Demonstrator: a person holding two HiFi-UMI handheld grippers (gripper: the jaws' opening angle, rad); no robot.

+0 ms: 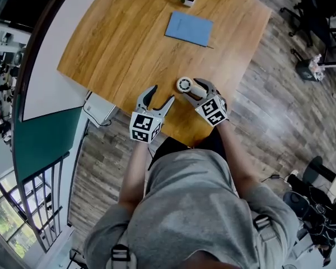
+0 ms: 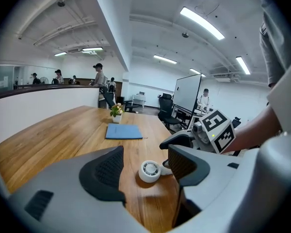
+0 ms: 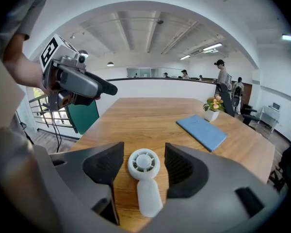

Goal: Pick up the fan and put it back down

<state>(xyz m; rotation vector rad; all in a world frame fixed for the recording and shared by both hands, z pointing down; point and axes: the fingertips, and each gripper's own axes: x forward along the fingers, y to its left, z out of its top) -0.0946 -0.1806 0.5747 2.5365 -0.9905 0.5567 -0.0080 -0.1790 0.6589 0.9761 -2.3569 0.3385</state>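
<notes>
White fan (image 1: 185, 85) handle under right gripper (image 1: 198, 90)

white handheld fan (image 3: 144, 165), flat on wooden table (image 3: 150, 115)

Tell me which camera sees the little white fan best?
Right gripper view: the small white plastic fan sits central, round head and handle both clear. Head view shows it tiny; left gripper view shows mostly its head.

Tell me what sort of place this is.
Probably an open-plan office: a large wooden table, office chairs, a whiteboard, and strip lights on the ceiling.
</notes>
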